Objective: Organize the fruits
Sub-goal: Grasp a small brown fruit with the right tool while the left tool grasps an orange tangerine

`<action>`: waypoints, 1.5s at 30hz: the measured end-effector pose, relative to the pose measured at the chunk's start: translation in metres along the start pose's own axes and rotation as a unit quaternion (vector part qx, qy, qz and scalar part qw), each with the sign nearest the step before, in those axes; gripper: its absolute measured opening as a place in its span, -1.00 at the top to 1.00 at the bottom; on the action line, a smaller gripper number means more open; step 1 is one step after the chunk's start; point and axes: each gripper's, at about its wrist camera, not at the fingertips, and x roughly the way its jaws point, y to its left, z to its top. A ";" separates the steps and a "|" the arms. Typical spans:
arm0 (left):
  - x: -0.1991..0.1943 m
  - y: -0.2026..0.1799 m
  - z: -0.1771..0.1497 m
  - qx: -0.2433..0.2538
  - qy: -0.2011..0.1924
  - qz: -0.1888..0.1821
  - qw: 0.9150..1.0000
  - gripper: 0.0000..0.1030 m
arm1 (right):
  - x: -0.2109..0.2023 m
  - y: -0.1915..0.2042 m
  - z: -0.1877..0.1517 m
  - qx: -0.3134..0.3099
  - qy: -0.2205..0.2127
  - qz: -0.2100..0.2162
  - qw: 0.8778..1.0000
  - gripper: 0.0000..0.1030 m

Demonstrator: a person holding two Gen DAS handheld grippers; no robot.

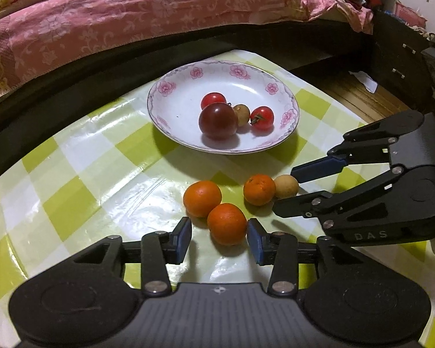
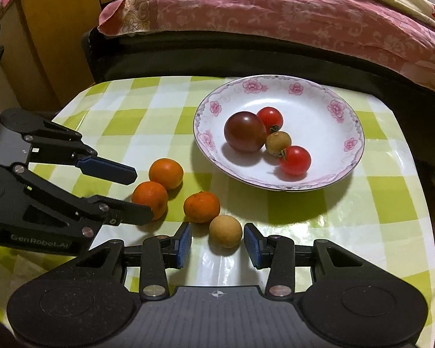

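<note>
A white flowered plate [image 1: 179,107] [image 2: 316,113] holds a dark tomato [image 1: 218,120] [image 2: 245,131], two red cherry tomatoes [image 1: 262,117] [image 2: 295,160] and a brown longan [image 1: 242,114] [image 2: 278,143]. Three oranges lie on the checked tablecloth in front of it. My left gripper [image 1: 219,236] [image 2: 142,194] is open, its pads on either side of the nearest orange [image 1: 227,224] [image 2: 150,200] with small gaps. My right gripper [image 1: 285,192] [image 2: 217,240] is open around a loose longan [image 1: 286,186] [image 2: 225,231]. That longan rests beside another orange [image 1: 259,189] [image 2: 201,206]. The third orange [image 1: 202,199] [image 2: 166,173] touches the nearest one.
A bed with a pink quilt [image 1: 130,20] and a dark frame [image 1: 72,87] runs along the table's far side. A wooden cabinet [image 2: 52,43] stands at the far left. Wooden floor [image 1: 353,95] shows past the table's right edge. Bare tablecloth [image 1: 72,179] stretches left of the oranges.
</note>
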 end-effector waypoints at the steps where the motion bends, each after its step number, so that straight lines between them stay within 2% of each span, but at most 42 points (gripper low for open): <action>1: 0.001 0.000 0.000 -0.001 0.000 -0.001 1.000 0.05 | 0.001 0.000 0.000 0.001 0.000 0.000 1.000 0.27; 8: 0.009 -0.005 0.000 -0.001 0.004 -0.011 1.000 0.05 | 0.005 -0.001 0.000 0.000 0.002 -0.005 1.000 0.30; 12: 0.013 -0.009 -0.001 0.000 0.007 -0.013 1.000 0.06 | 0.004 0.000 0.001 -0.003 0.004 -0.012 1.000 0.55; 17: 0.016 -0.013 -0.001 0.005 0.005 -0.019 1.000 0.08 | 0.004 -0.001 0.001 -0.003 0.011 -0.016 1.000 0.56; 22: 0.017 -0.017 -0.005 0.014 0.011 -0.018 1.000 0.20 | 0.003 -0.002 0.001 -0.002 0.016 -0.016 1.000 0.56; 35: 0.021 -0.019 -0.004 0.023 0.005 -0.012 1.000 0.20 | 0.004 0.001 -0.001 -0.014 0.013 -0.017 1.000 0.53; 45: 0.021 -0.022 -0.003 0.033 0.004 -0.013 0.999 0.21 | 0.002 0.004 0.002 -0.025 0.030 -0.027 0.999 0.57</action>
